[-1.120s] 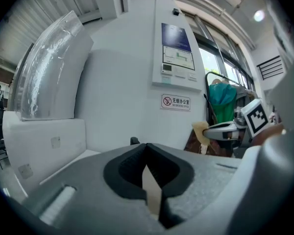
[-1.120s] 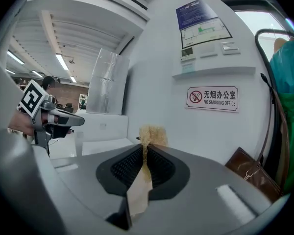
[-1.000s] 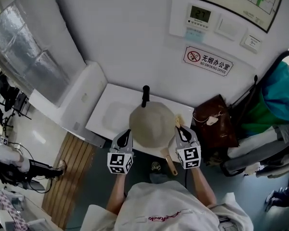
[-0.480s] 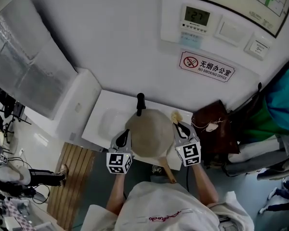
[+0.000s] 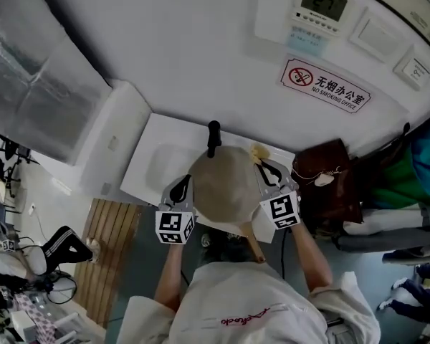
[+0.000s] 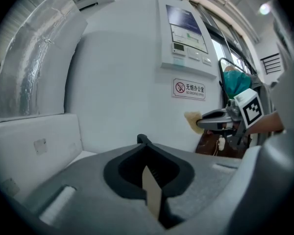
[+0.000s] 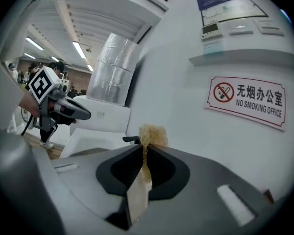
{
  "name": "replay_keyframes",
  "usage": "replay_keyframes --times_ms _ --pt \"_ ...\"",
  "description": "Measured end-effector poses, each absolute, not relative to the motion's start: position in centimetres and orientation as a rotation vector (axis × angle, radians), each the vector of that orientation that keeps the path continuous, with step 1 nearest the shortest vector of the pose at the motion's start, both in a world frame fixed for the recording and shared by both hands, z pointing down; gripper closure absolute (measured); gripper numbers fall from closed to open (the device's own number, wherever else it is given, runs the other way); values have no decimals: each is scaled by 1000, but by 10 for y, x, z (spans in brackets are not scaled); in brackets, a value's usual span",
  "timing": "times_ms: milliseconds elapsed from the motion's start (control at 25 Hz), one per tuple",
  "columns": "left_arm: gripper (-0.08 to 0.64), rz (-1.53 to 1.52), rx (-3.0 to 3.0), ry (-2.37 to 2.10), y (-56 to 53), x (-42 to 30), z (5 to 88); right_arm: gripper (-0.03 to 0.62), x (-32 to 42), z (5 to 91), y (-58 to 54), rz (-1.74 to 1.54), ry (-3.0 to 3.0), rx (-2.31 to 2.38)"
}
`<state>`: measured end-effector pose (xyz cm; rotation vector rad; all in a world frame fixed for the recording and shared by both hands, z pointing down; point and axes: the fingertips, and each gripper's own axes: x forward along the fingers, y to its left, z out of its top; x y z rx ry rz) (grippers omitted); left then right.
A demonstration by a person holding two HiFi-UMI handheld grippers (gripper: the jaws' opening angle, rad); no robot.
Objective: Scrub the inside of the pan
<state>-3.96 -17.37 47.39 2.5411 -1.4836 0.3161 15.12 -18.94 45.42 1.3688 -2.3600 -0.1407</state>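
Note:
A round beige pan [image 5: 224, 185] with a black handle [image 5: 213, 137] pointing away from me sits on a white table [image 5: 161, 165]. My left gripper [image 5: 184, 183] is shut and empty beside the pan's left rim. My right gripper [image 5: 262, 165] is at the pan's far right rim, shut on a yellowish sponge [image 5: 258, 153]. The sponge [image 7: 149, 132] sticks up out of the jaws in the right gripper view, with the pan handle [image 7: 129, 139] just left of it. The left gripper view shows the right gripper [image 6: 202, 124] and the sponge [image 6: 192, 120] in the air.
A brown leather bag [image 5: 322, 181] stands right of the table, and a white cabinet [image 5: 115, 142] left of it. A wooden stick [image 5: 252, 244] pokes out under the pan's near edge. The wall behind carries a no-smoking sign [image 5: 326, 84]. Wooden slats [image 5: 104, 264] lie at lower left.
Both grippers have moved a little farther along the pan's sides. The right one carried the sponge to the far right rim. The head view has shifted.

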Motion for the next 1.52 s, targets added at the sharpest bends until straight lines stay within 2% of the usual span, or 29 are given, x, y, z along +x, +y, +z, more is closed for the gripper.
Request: replay_keyframes --times_ms 760,1120,1160,1200,1360,1520 --pt "560 430 2446 -1390 -198 -76 548 558 102 550 -204 -552 -2014 793" --pt "560 474 2364 -1371 -202 -80 589 559 86 597 -192 -425 -2041 730" --pt "549 479 2354 -1365 -201 -80 593 559 84 601 -191 -420 -2042 721" --pt "495 483 2345 -1356 -201 -80 597 559 82 604 -190 -416 -2043 713" --pt "417 502 2306 -1313 -199 -78 616 559 75 614 -189 -401 -2049 690" --pt "390 530 2263 -1273 -195 -75 637 558 71 625 -188 -382 -2052 671"
